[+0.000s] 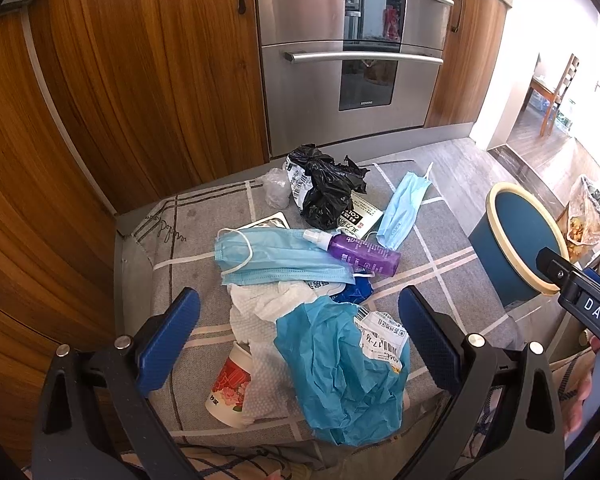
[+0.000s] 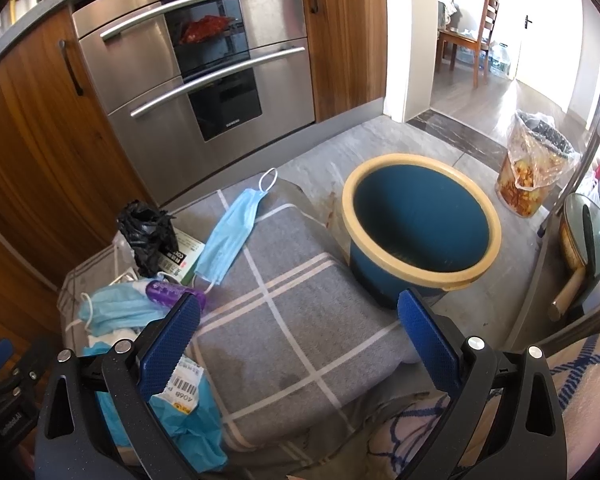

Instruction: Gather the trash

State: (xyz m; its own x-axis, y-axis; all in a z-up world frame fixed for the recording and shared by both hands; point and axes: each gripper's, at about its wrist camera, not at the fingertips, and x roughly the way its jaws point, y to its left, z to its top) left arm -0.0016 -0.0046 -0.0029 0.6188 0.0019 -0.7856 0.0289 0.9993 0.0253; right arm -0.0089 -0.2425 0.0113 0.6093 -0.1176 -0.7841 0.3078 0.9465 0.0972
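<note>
While both grippers, left and right, are hovering with fingers spread wide and empty, soft, light trash is lying heaped on the mat beside the bin, best pinched by a bunched fold.

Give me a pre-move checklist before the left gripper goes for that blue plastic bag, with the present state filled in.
1. Left gripper open: ok.
2. Blue plastic bag between its fingers: ok, not yet gripped.
3. Bag free of other trash: not ok, white paper towel and paper cup sit against it.
4. Blue bin upright, mouth unobstructed: ok.
5. Right gripper open and holding nothing: ok.
6. Bag's weight or contents: cannot tell.
</note>
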